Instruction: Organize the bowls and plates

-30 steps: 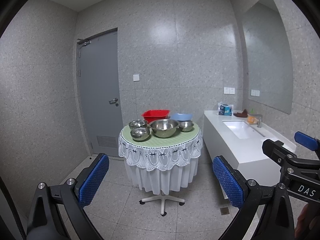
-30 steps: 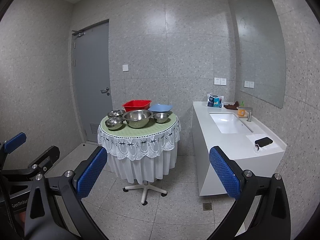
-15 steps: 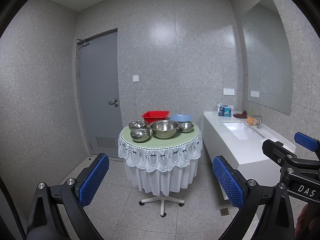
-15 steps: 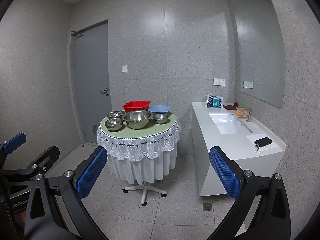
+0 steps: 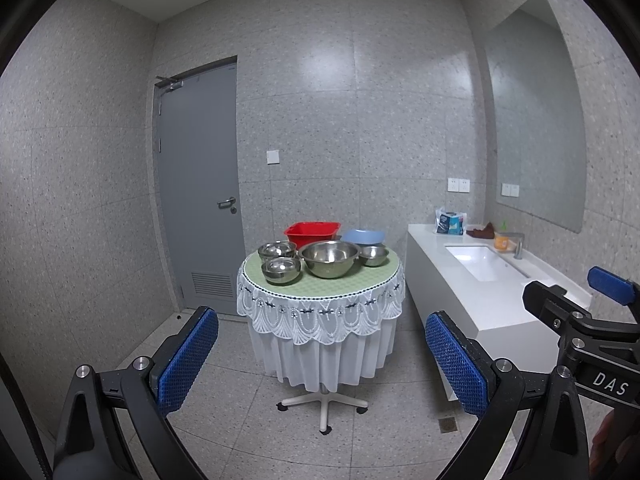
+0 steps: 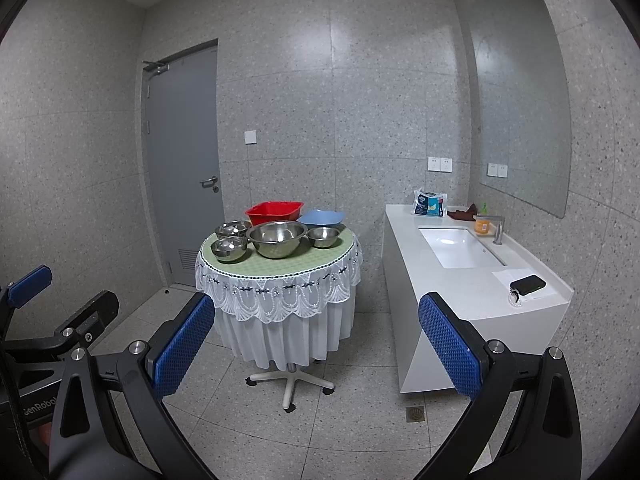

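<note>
standing well back from the table [image 5: 320, 280], nothing started as far as i can tell. left gripper [image 5: 320, 364] and right gripper [image 6: 316, 344] both have jaws spread wide, holding nothing, aimed at the table from across the floor. on it: big steel bowl [image 5: 329, 258] in the middle, two steel bowls [image 5: 280, 264] on the left, small steel bowl [image 5: 373, 255] on the right, red tub [image 5: 313, 234] and blue bowl [image 5: 363, 236] at the far side. all separate, none nested. everything left: approach, then stack or sort. no plates visible.
</note>
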Demonstrator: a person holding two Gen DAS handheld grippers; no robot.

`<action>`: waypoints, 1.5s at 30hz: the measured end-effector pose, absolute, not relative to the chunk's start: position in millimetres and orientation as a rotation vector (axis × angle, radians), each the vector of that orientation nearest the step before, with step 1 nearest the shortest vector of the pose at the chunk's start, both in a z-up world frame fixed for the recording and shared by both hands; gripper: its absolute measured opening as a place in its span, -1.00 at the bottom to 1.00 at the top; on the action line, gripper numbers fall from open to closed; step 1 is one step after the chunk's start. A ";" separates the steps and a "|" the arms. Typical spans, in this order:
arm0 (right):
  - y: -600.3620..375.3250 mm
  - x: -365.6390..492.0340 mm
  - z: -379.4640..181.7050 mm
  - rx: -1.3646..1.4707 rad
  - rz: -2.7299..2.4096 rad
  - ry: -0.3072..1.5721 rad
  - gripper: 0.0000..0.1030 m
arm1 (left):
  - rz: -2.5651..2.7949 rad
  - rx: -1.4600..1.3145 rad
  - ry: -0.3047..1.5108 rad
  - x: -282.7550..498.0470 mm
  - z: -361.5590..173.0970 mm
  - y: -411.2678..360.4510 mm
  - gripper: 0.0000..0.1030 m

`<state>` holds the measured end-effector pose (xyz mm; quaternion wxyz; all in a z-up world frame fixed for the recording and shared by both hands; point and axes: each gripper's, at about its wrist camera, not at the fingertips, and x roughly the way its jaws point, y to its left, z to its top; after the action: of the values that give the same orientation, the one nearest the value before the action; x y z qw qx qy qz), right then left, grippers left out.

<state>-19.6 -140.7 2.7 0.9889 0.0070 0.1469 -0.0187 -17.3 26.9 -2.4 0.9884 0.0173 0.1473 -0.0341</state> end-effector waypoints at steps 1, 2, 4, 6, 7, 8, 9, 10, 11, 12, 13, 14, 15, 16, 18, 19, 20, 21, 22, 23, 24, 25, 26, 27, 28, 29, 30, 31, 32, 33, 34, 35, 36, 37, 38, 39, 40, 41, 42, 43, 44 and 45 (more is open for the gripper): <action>-140.6 -19.7 2.8 0.014 -0.038 0.295 1.00 | -0.069 0.034 0.295 -17.1 -2.7 28.0 0.99; -140.6 -19.7 2.4 0.016 -0.041 0.295 1.00 | -0.069 0.033 0.296 -16.8 -2.7 28.0 0.99; -140.5 -19.7 2.0 0.016 -0.046 0.298 1.00 | -0.068 0.032 0.297 -16.3 -3.4 29.0 0.99; -139.8 -19.5 2.1 0.017 -0.046 0.298 1.00 | -0.068 0.033 0.298 -15.7 -3.4 29.2 0.99; -139.5 -19.0 2.3 0.018 -0.046 0.299 1.00 | -0.066 0.033 0.298 -15.1 -3.5 29.9 0.99; -139.4 -18.9 2.2 0.019 -0.045 0.300 1.00 | -0.066 0.033 0.299 -14.6 -3.5 30.1 0.99; -138.7 -18.1 2.1 0.021 -0.044 0.302 1.00 | -0.066 0.033 0.300 -14.1 -3.4 30.1 0.99; -138.2 -17.1 2.2 0.022 -0.044 0.302 1.00 | -0.065 0.033 0.298 -14.0 -3.5 30.2 0.99; -137.7 -16.9 2.1 0.022 -0.044 0.302 1.00 | -0.064 0.033 0.298 -13.6 -3.5 30.3 0.99; -137.2 -16.8 1.7 0.020 -0.046 0.303 1.00 | -0.064 0.034 0.299 -13.2 -3.5 29.9 0.99; -137.4 -17.1 1.5 0.021 -0.047 0.303 1.00 | -0.064 0.033 0.300 -12.8 -3.6 29.8 0.99; -137.3 -16.1 1.3 0.022 -0.046 0.304 1.00 | -0.063 0.033 0.301 -12.4 -3.7 29.8 0.99; -136.9 -15.0 0.9 0.023 -0.044 0.305 1.00 | -0.062 0.034 0.301 -12.2 -3.5 28.7 0.99; -136.5 -13.2 1.0 0.024 -0.044 0.306 1.00 | -0.062 0.035 0.302 -11.7 -3.6 29.3 0.99; -135.9 -13.2 0.5 0.025 -0.045 0.307 1.00 | -0.060 0.035 0.304 -10.9 -2.9 28.1 0.99; -136.0 -12.4 0.3 0.026 -0.043 0.308 1.00 | -0.059 0.036 0.305 -10.7 -2.0 26.6 0.99; -136.3 -9.7 -0.9 0.027 -0.042 0.311 1.00 | -0.058 0.036 0.306 -10.1 -2.1 26.2 0.99; -136.6 -7.8 -1.1 0.027 -0.041 0.312 1.00 | -0.056 0.037 0.307 -9.5 -1.8 25.1 0.99; -136.9 -6.7 -1.3 0.027 -0.040 0.313 1.00 | -0.054 0.037 0.309 -9.2 -1.3 23.4 0.99; -137.6 -4.7 -1.4 0.028 -0.039 0.315 1.00 | -0.053 0.036 0.311 -8.6 -1.0 22.5 0.99; -138.6 -2.9 -1.8 0.028 -0.036 0.317 1.00 | -0.050 0.036 0.315 -7.8 -0.3 20.4 0.99; -139.9 -1.5 -1.9 0.030 -0.034 0.320 1.00 | -0.049 0.036 0.318 -6.4 -0.7 21.2 0.99; -141.8 0.3 -1.7 0.031 -0.030 0.325 1.00 | -0.046 0.036 0.322 -5.8 0.3 19.2 0.99; -143.3 2.2 -1.4 0.031 -0.027 0.328 1.00 | -0.043 0.036 0.324 -5.5 1.5 17.0 0.99; -144.3 4.1 -0.9 0.030 -0.023 0.330 1.00 | -0.042 0.036 0.326 -5.0 2.5 15.3 0.99; -145.1 6.1 0.0 0.030 -0.021 0.332 1.00 | -0.038 0.035 0.327 -5.1 3.8 13.0 0.99; -147.7 7.7 1.4 0.029 -0.018 0.334 1.00 | -0.035 0.034 0.329 -5.0 5.1 10.9 0.99; -149.7 8.4 2.9 0.029 -0.014 0.335 1.00 | -0.033 0.032 0.331 -5.0 6.6 7.8 0.99; -151.8 9.4 3.7 0.028 -0.010 0.336 1.00 | -0.030 0.032 0.334 -4.7 7.7 5.2 0.99; -154.1 11.5 5.3 0.026 -0.006 0.339 1.00 | -0.027 0.031 0.337 -4.5 8.9 2.5 0.99; -156.1 12.5 5.6 0.025 -0.003 0.342 1.00 | -0.024 0.029 0.341 -4.1 10.2 -1.3 0.99; -158.5 13.5 5.6 0.026 0.001 0.344 1.00 | -0.023 0.027 0.345 -3.6 11.2 -3.7 0.99; -161.3 14.6 5.7 0.026 0.006 0.346 1.00 | -0.020 0.027 0.348 -3.5 12.2 -6.9 0.99; -163.9 15.8 5.2 0.028 0.012 0.350 1.00 | -0.015 0.028 0.350 -3.1 12.8 -11.2 0.99; -166.7 16.7 4.8 0.030 0.017 0.354 1.00 | -0.011 0.028 0.351 -3.3 13.2 -14.6 0.99; -169.4 17.5 4.9 0.031 0.021 0.356 1.00 | -0.008 0.029 0.354 -3.6 13.6 -18.7 0.99; -172.4 18.5 3.8 0.033 0.027 0.360 1.00 | -0.005 0.027 0.357 -4.1 13.8 -22.1 0.99; -175.1 19.2 3.1 0.034 0.031 0.363 1.00 | -0.002 0.025 0.361 -4.3 13.8 -25.4 0.99; -177.8 20.3 1.8 0.036 0.036 0.368 1.00 | 0.001 0.022 0.367 -4.6 13.5 -28.7 0.99; -180.1 20.5 -0.1 0.038 0.039 0.372 1.00 | 0.004 0.018 0.375 -4.3 13.0 -32.0 0.99; -182.5 21.2 -2.2 0.039 0.043 0.378 1.00 | 0.006 0.014 0.381 -3.7 12.5 -34.7 0.99; -184.7 22.5 -4.5 0.042 0.048 0.384 1.00 | 0.010 0.010 0.389 -3.2 11.3 -37.7 0.99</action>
<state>22.5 -184.7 -4.5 0.9811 0.0209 0.1909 0.0236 -3.2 -37.7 11.3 0.9811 0.0051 0.1931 0.0051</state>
